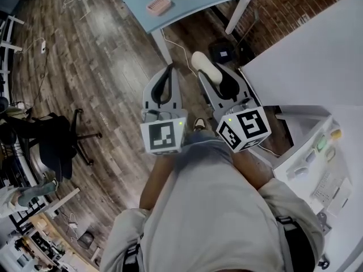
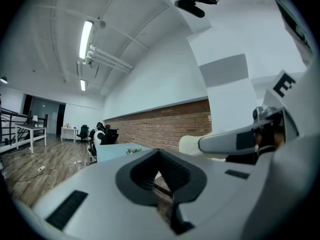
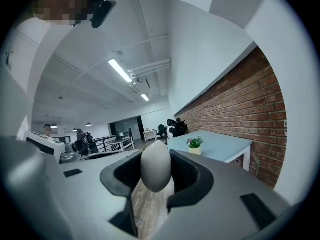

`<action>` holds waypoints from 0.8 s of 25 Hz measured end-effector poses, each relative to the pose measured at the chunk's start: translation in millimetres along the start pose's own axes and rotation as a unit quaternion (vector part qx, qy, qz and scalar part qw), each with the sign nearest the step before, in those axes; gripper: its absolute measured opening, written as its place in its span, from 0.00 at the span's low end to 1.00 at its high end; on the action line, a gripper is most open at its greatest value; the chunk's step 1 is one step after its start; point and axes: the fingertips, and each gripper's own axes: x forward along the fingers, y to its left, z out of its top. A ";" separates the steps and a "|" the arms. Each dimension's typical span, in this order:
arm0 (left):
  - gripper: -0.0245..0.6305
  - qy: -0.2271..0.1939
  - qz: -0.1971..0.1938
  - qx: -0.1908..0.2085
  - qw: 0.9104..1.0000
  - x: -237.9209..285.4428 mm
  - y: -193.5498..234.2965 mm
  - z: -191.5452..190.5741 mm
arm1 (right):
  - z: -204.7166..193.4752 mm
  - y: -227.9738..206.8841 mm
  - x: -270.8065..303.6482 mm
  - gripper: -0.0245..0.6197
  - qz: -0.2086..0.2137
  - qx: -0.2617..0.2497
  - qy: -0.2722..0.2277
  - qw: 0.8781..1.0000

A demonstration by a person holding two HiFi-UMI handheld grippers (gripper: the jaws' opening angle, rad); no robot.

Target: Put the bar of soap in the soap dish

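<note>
Right claw (image 1: 214, 79) is clenched on the bar of soap (image 3: 156, 164). It's a cream oval pinched between the pads, and its rounded end sticks out past the fingertips. The jaws stand wide because the bar is wide. Left claw (image 1: 168, 71) is closed up with nothing in it, held level just beside the right one.

The soap is in the air in front of the person's waist, over the wooden floor, so it isn't on any desk yet. Both claws point toward the blue desk (image 1: 193, 1) ahead and are well apart from it.

I'd call this the carry step: pickup is done, the place isn't.

Target is the pink ridged soap dish (image 1: 158, 4), near the desk's near-left corner and just inside the left edge. It looks empty, with nothing lying in it as far as the head view shows.

The only other container there is a cream flower pot (image 3: 195, 150) farther back on the desk. It holds a small green plant and isn't involved.

What the next move needs:
- walk or reach forward until the right claw is over the dish
- tip the claw down, since it's close to level now
- line the bar's long side up with the dish's long side
- lower it until the soap sits on the ridges, then let go

Risk: the bar is smooth and rounded, so it could slide out if it's released from too high.
</note>
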 end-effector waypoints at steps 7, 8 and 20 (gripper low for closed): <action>0.04 -0.003 0.007 0.003 1.000 -0.8 1.5 9.6 | 12.5 -3.1 -3.0 0.29 0.017 0.006 -0.010 1.000; 0.04 -0.002 0.009 0.004 1.000 -1.5 1.3 9.8 | 13.0 -3.6 -4.0 0.29 0.019 0.006 -0.011 1.000; 0.04 -0.004 0.023 0.026 0.999 -9.7 -24.2 14.3 | 14.8 -7.0 -25.1 0.29 0.053 0.004 -0.015 0.998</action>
